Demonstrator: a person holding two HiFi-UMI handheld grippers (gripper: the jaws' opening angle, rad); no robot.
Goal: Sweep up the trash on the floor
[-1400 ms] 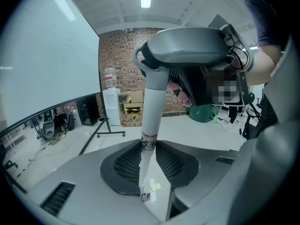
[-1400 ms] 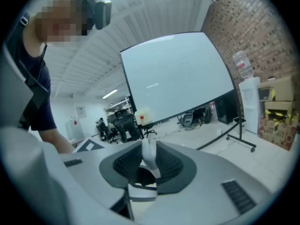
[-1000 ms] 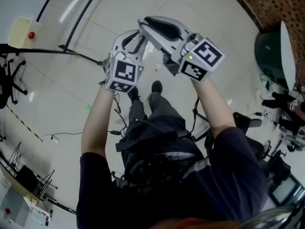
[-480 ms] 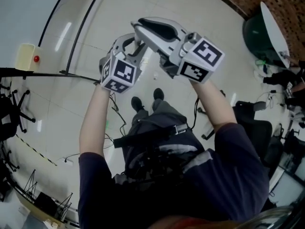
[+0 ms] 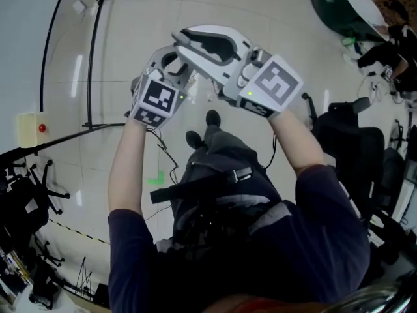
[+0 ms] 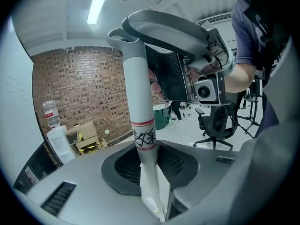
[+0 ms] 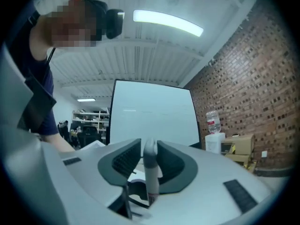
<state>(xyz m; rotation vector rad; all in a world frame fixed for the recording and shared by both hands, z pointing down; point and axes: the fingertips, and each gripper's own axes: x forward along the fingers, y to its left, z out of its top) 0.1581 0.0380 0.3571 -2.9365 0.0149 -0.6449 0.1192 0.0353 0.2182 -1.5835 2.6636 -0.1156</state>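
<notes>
**A:** What's between the left gripper's (image 6: pixel 149 161) jaws?

**B:** A white pole (image 6: pixel 139 102). The jaws have just been closing and now clamp it. Its long axis runs nearly straight up the left gripper view, with the grey looped grip (image 6: pixel 164 25) as the top end.

**A:** And the right gripper (image 7: pixel 150 159)?

**B:** Its jaws have just been opening but still sit snug on a grey-tipped rod (image 7: pixel 150 175), upright with the tip up. I can't tell if it's the same pole. A brick wall (image 7: pixel 248 93) stands behind.

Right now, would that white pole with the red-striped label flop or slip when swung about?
Probably stiff: the white pole runs straight, unbent. Its smooth, glossy skin may slip somewhat. Slim, so likely light.
</notes>
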